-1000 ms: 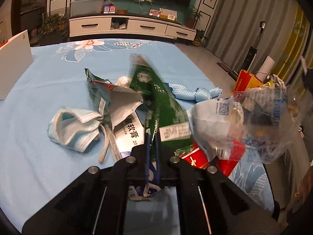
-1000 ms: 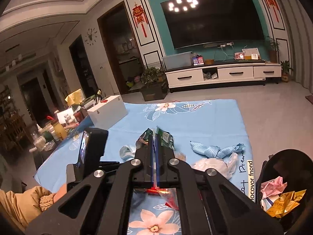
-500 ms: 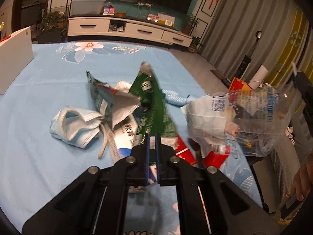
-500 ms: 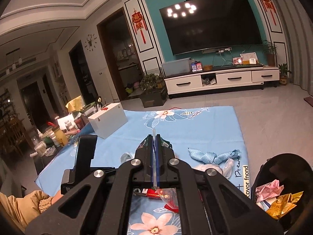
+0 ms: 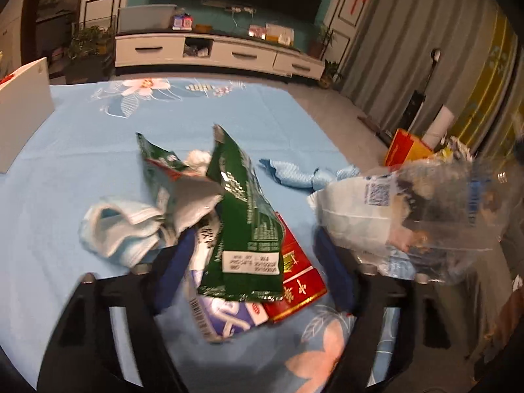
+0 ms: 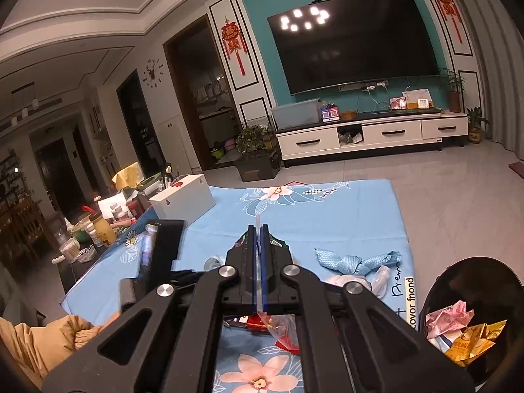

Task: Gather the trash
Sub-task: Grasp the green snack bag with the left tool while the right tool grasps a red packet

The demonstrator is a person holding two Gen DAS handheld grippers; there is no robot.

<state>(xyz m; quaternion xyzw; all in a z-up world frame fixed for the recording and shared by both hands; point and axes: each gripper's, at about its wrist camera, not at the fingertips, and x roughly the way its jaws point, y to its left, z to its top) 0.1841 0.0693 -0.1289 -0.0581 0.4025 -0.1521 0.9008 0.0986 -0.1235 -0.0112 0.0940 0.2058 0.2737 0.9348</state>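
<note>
**Litter heaped on the blue cloth, a bag pinched in the right gripper**

A worktop [image 6: 366, 209] under a light-blue flowered cloth carries a heap of litter. In the left wrist view a green snack wrapper [image 5: 244, 226] stands tilted on top of the heap, leaning over a red packet [image 5: 296, 281] and a blue-and-white carton [image 5: 226, 316]. A second torn green wrapper [image 5: 157, 163] rises behind it, and a crumpled pale-blue face mask [image 5: 121, 232] lies just to its left. A twisted blue cloth [image 5: 304, 177] lies farther back, apart from the heap. A white box [image 6: 181, 198] stands at the far left edge of the cloth, with bottles and jars crowded beyond it. A black bin [image 6: 475, 324], holding pink and yellow wrappers, sits off the right edge.

The left gripper [image 5: 252, 262] points steeply down at the heap, its jaws opening; the green snack wrapper stands between the blue pads, and neither pad presses on it. A tan sleeve [image 6: 49, 340] shows at the lower left of the right wrist view.

The right gripper [image 6: 258, 268] points only slightly downward over the worktop, its jaws pressed together on the thin edge of a clear plastic bag [image 5: 425, 216]. The bag hangs at the right of the heap, stuffed with white and printed scraps, and hides part of the cloth behind it.
</note>
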